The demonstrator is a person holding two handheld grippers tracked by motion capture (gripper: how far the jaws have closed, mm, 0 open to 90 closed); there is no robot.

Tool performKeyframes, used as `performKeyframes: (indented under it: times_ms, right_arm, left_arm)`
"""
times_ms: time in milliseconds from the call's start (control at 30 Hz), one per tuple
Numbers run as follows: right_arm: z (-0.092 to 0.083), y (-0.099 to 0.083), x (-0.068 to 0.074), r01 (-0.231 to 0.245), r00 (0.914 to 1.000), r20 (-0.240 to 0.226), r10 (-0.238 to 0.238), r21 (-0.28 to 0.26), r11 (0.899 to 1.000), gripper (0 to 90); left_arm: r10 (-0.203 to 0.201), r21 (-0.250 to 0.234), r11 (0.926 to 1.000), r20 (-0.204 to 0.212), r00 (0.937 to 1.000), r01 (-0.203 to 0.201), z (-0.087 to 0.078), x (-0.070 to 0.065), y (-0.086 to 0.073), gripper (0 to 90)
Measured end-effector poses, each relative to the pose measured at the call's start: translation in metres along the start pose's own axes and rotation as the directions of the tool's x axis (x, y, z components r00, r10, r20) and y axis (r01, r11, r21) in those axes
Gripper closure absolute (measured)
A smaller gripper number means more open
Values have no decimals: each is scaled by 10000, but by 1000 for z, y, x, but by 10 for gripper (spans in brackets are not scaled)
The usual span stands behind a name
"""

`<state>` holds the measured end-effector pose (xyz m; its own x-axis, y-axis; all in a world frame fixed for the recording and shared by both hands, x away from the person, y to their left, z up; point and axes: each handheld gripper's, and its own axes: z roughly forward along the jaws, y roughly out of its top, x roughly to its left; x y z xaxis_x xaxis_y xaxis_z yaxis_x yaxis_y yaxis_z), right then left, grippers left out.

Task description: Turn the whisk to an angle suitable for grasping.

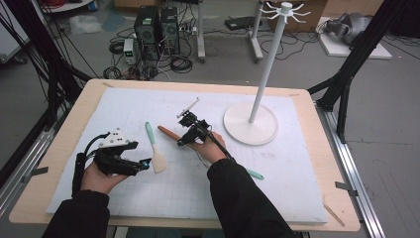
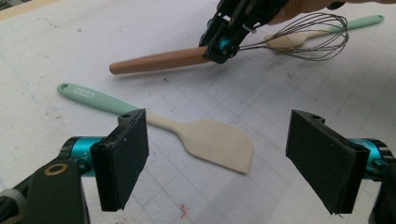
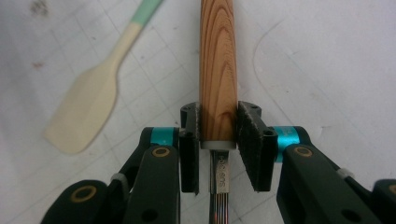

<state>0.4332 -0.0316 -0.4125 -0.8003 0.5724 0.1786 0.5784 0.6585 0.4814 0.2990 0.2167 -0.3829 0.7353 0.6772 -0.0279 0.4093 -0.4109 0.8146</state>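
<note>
**Whisk gripped at the handle's base, stand waiting beyond**

The right gripper has its jaws closed on the whisk, pinching the wooden handle right where it meets the pale collar and the steel wires. The whisk lies low over the white worktop, near its middle, with the handle pointing away from the person. The left gripper hangs with jaws wide open and nothing between them, just above the spatula.

To do this step well, I judge the grip should stay square across the handle, since a round, smooth-grained stick can roll between flat pads. Because the hold sits near the wire end, the long handle will want to tip; lifting straight and slowly should keep it level. If the white stand with hooks at its top is the goal, the handle's far end must be brought up to it with care.

The handle is warm, striped wood, cylindrical. The wires are thin, springy loops forming a balloon. The spatula has a mint-green handle and a cream, matte, flexible-looking blade with one rounded corner. A second green-handled utensil lies by the right sleeve.
</note>
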Motion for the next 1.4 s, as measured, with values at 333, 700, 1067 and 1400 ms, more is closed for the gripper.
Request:
performKeyframes:
  times_ms: [333, 700, 1067, 1400]
  right_arm:
    - [11, 3, 5, 131, 9999, 36, -132, 216, 9997, 667]
    - [14, 7, 9, 301, 9988, 375, -310, 247, 9992, 692]
    - [18, 12, 14, 538, 9968, 584, -553, 280, 9982, 650]
    - [15, 12, 13, 642, 9965, 515, -660, 361, 9973, 703]
  left_arm:
    - [-28, -18, 10000, 27, 10000, 28, 0, 0, 0, 215]
    - [-49, -22, 10000, 32, 10000, 49, 0, -1, 0, 215]
    - [-46, -28, 10000, 40, 10000, 46, 0, 0, 0, 215]
    - [-39, -23, 10000, 74, 10000, 39, -1, 0, 0, 216]
